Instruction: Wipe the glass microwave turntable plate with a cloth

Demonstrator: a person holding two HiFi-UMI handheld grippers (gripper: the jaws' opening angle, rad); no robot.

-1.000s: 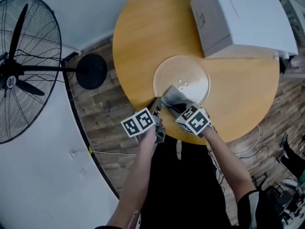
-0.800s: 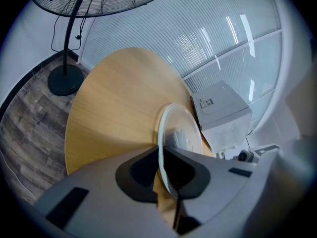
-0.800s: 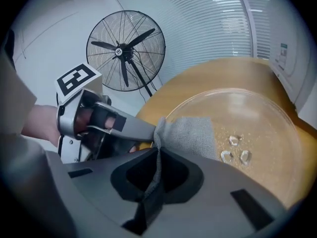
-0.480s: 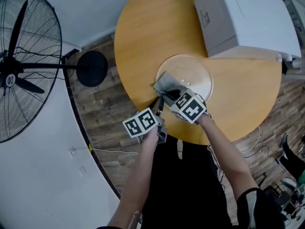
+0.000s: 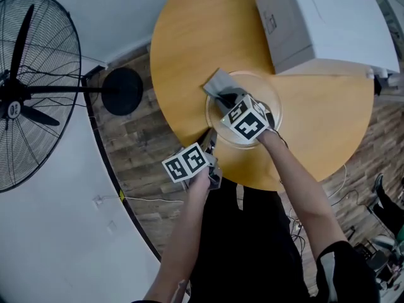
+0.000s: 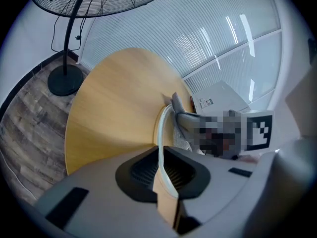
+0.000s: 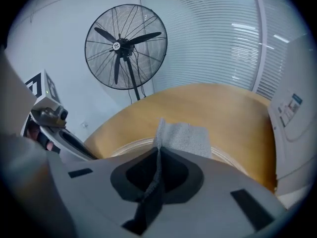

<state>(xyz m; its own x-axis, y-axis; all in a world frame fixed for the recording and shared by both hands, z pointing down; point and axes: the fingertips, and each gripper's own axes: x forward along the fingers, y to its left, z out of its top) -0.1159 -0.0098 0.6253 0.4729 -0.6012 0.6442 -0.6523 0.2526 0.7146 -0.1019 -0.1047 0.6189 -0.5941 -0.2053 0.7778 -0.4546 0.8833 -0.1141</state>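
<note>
Cloth (clenched in right tongs) overhangs far rim of plate; left tongs pinch near rim.

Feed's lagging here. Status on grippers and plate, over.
Left gripper shut on the plate at its near rim. Right gripper shut on the cloth, laid over the plate, reaching past its far rim. Microwave close beside the plate.

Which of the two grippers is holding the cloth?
The right gripper: its jaws pinch the grey cloth on the glass plate. The left gripper instead clamps the plate's rim.
</note>
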